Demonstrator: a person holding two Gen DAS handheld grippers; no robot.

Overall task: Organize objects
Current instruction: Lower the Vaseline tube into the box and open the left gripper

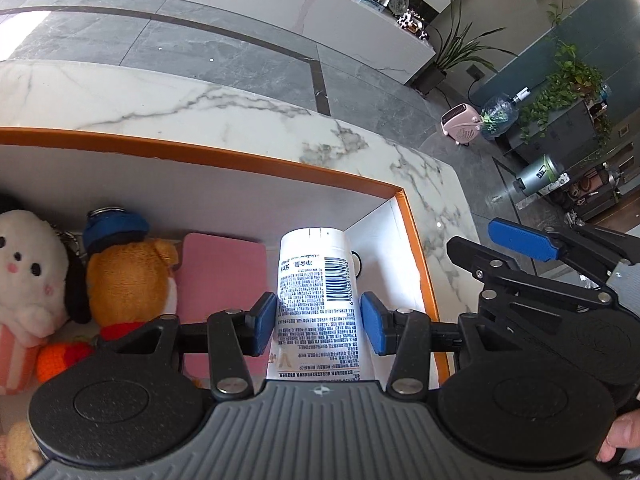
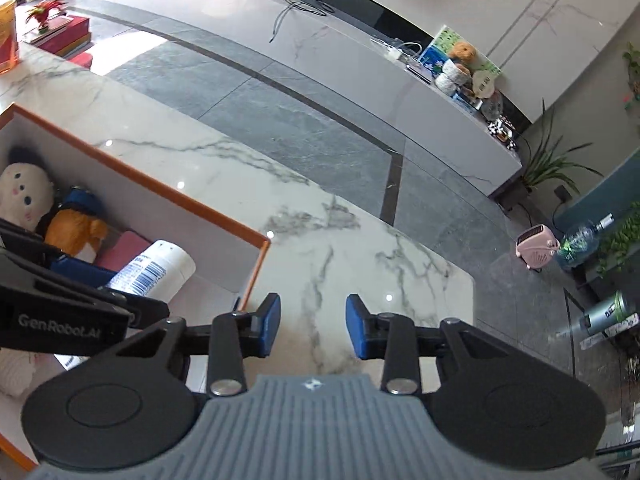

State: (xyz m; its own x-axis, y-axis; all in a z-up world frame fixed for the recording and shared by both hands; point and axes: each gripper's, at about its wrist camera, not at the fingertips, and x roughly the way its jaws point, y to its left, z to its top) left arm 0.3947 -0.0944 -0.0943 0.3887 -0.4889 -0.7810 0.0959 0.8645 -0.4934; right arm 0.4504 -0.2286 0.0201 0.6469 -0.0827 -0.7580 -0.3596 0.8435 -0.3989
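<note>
Here the white tube (image 1: 316, 280), printed side up, lies between the left gripper (image 1: 318, 324) fingers, its flat end reaching ahead of them into the far corner of the orange-rimmed box (image 1: 280, 164). The left-hand pad (image 1: 264, 320) presses the tube's side; the other pad looks to sit just beside the tube or barely on it, so I cannot tell whether the grip is firm. My judgement is that the tube is being lowered into the box, and that a one-sided hold could let it swing or slip before it settles.

Just beside the left-hand finger lies a pink flat case (image 1: 220, 280), and beyond that an orange plush with a blue cap (image 1: 128, 280) and a white plush (image 1: 32, 264). If the tube twists, it could land across the case rather than in the bare gap by the box wall, or its end could jam in the corner.

The right gripper (image 2: 313, 326) hangs over the marble bench (image 2: 340, 248) with its fingers apart and nothing between them. It sits close beside the left one, so the two tools could knock.
</note>
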